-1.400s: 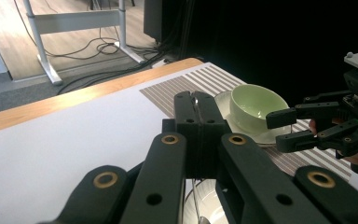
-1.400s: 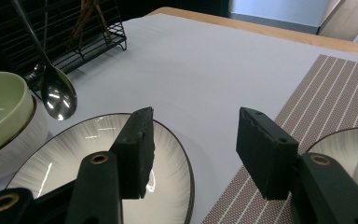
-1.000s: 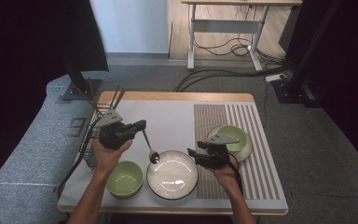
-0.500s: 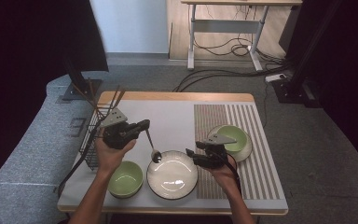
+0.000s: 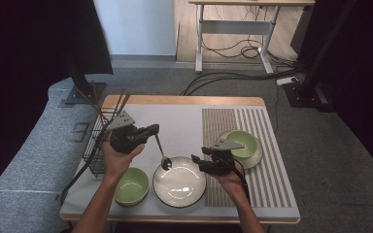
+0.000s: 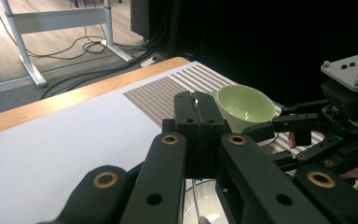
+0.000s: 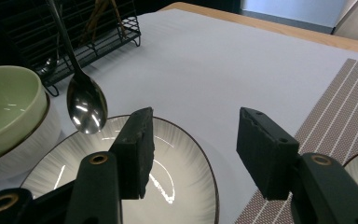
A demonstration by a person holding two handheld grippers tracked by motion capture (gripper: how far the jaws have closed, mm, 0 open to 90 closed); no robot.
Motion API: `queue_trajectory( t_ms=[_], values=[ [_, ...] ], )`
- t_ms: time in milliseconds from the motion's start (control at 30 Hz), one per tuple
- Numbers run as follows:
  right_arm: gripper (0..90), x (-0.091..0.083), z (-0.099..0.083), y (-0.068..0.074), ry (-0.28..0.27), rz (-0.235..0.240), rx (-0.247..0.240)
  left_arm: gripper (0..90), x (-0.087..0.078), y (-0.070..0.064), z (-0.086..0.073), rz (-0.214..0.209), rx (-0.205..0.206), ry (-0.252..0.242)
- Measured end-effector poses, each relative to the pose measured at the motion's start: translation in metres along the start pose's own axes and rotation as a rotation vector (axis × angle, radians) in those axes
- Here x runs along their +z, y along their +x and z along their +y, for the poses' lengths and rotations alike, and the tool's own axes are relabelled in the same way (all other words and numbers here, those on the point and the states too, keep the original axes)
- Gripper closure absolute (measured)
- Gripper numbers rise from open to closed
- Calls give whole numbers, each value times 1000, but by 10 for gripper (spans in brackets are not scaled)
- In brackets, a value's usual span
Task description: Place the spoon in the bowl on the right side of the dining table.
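Note:
My left gripper [image 5: 153, 130] is shut on the handle of a metal spoon [image 5: 166, 162]. The spoon hangs down with its bowl just over the far left rim of the white plate [image 5: 179, 187]. In the left gripper view the jaws [image 6: 196, 107] are pressed together, with the thin handle running down between them. My right gripper [image 5: 197, 162] stands open at the plate's right rim, holding nothing. In the right gripper view the open gripper [image 7: 193, 144] points across the plate [image 7: 51, 172], and the spoon [image 7: 87, 105] hangs to its left.
A green bowl [image 5: 131, 185] sits left of the plate near the front edge. A second green bowl [image 5: 243, 145] stands on the striped mat [image 5: 262, 184] at the right. A black wire rack [image 5: 97, 145] with chopsticks stands at the table's left edge.
My left gripper and the spoon have drifted slightly to the right, toward the plate. The right gripper has hardly moved and stays open.

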State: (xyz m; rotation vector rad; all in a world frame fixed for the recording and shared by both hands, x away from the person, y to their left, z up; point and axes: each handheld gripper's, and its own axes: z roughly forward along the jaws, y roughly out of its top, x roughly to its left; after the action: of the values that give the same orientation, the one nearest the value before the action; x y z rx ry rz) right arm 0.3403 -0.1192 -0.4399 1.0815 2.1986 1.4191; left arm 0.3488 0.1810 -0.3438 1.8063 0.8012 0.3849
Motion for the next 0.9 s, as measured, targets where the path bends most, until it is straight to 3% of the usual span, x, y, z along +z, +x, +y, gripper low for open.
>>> queue_trajectory(
  t_ms=[267, 900],
  values=[
    [461, -1, 2, 1, -18, -1, 7, 900, 7, -4, 3, -11, 7, 1],
    [475, 7, 7, 12, -12, 49, -30, 900, 14, -10, 4, -31, 14, 9]
  ],
)
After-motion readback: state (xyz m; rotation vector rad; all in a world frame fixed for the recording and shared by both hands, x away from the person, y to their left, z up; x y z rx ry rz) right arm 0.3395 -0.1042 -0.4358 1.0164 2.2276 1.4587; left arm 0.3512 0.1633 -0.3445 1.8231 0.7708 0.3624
